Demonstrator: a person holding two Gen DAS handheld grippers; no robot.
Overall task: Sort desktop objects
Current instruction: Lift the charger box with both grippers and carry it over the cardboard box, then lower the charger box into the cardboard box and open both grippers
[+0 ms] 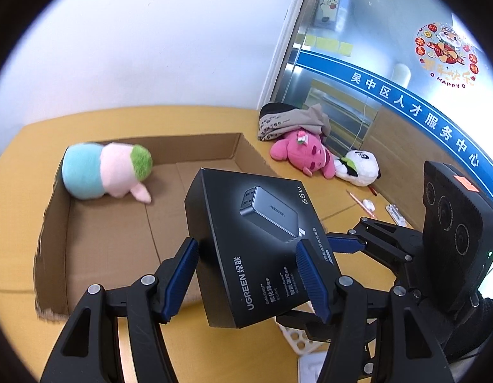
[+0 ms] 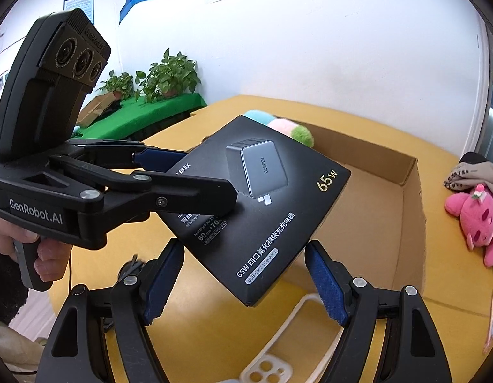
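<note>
Black charger box (image 1: pixel 259 242) hangs tilted above the desk (image 1: pixel 339 198), over the near edge of the cardboard tray (image 1: pixel 55 233). Left gripper (image 1: pixel 246 274) and right gripper (image 2: pixel 243 274) both clamp it, angled downward.

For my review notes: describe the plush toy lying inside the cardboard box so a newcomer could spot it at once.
On the yellow table sits a shallow open cardboard box. In its far corner lies the plush toy, the only thing in the box. Its pale blue, pink and green bands set it apart from the solid pink plush and the white panda plush outside the box, by the glass wall.
</note>
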